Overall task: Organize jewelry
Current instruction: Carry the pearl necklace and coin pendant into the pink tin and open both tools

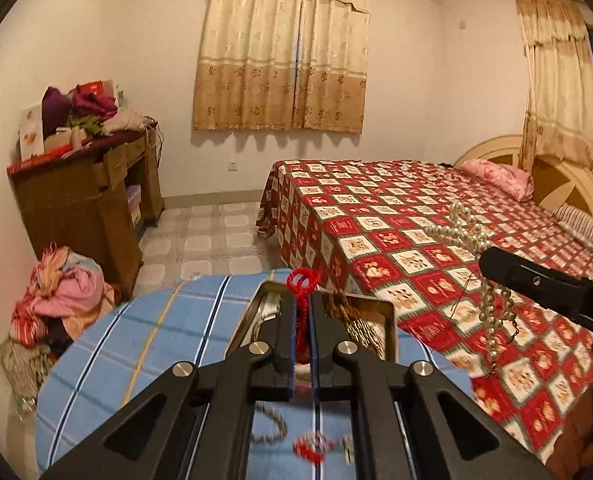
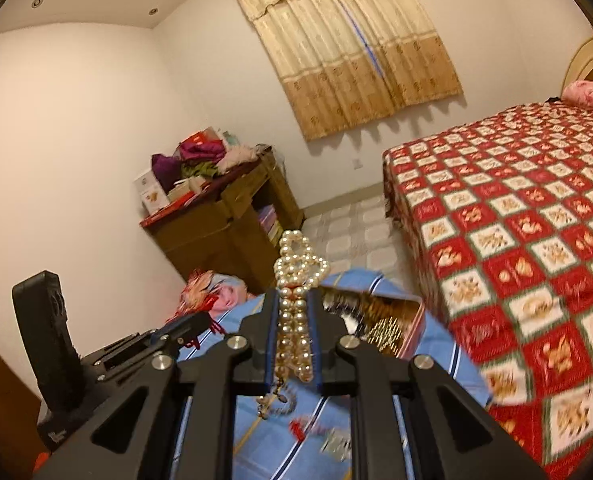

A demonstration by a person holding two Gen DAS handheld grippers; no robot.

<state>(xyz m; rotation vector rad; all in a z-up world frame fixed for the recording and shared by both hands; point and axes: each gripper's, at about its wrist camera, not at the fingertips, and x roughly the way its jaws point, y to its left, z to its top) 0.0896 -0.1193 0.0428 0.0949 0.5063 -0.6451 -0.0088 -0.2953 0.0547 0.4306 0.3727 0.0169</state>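
Left tool [image 1: 303, 312] pinches red cord [image 1: 302, 280]; right tool [image 2: 294, 312] clamps pearls [image 2: 296, 264], tin [image 2: 412, 320] interior visible.

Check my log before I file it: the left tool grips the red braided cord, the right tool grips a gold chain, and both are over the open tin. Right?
One slip: the right tool grips a pearl strand, not a gold chain, as the right wrist view shows. The left tool does grip the red braided cord, and both are over the open tin.

My black fingers [image 1: 284, 328]: red cord [image 1: 302, 280], cream pearls [image 2: 294, 276]. Blue plaid cloth [image 1: 136, 340]; red-white checked bedspread [image 1: 416, 220]; beige floral curtains [image 1: 280, 60].
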